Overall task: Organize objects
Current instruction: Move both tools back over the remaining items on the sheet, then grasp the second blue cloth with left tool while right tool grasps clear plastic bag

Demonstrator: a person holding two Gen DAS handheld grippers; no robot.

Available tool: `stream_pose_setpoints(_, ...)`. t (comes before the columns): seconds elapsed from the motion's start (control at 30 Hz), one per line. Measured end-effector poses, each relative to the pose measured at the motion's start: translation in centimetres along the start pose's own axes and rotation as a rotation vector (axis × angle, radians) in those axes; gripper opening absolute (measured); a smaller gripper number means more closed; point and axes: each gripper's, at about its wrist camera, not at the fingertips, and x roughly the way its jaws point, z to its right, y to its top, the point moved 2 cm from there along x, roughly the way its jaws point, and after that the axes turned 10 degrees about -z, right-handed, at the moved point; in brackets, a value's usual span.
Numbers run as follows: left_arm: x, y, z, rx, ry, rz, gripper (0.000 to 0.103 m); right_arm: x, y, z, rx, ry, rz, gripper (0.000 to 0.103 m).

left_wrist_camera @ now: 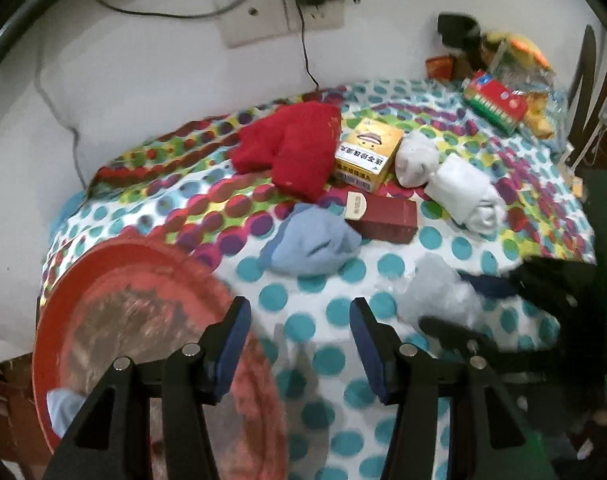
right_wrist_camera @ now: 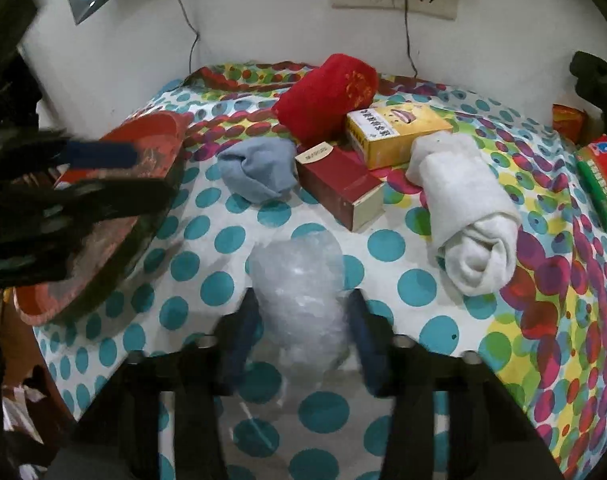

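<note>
A crumpled clear plastic bag lies on the polka-dot cloth between the fingers of my right gripper, which is open around it. The bag also shows in the left wrist view. My left gripper is open and empty, over the cloth beside the red basin, which holds a light blue item. A blue sock ball, red towel, yellow box, dark red box and white rolled socks lie in the middle.
The cloth-covered table stands against a white wall with sockets and cables. A red-green box and snack packets sit at the far right. The right gripper shows as a dark shape in the left wrist view.
</note>
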Motion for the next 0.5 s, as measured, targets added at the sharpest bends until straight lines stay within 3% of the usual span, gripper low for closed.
stream_pose_setpoints(0.1,1.3,1.7,0.3,-0.011,0.023,-0.016,0.053,-0.3,-0.2,0.3,-0.018,-0.013,0.019,0.039)
stream_pose_setpoints(0.27,1.9,4.0,0.2,-0.002,0.003,0.012,0.053,-0.1,-0.3,1.3,0.012,0.039,0.022,0.039)
stream_pose_setpoints(0.5,5.9,5.8,1.1,-0.017,-0.035,-0.059,0.053,0.2,-0.3,1.7,0.037,0.084,0.025,0.039)
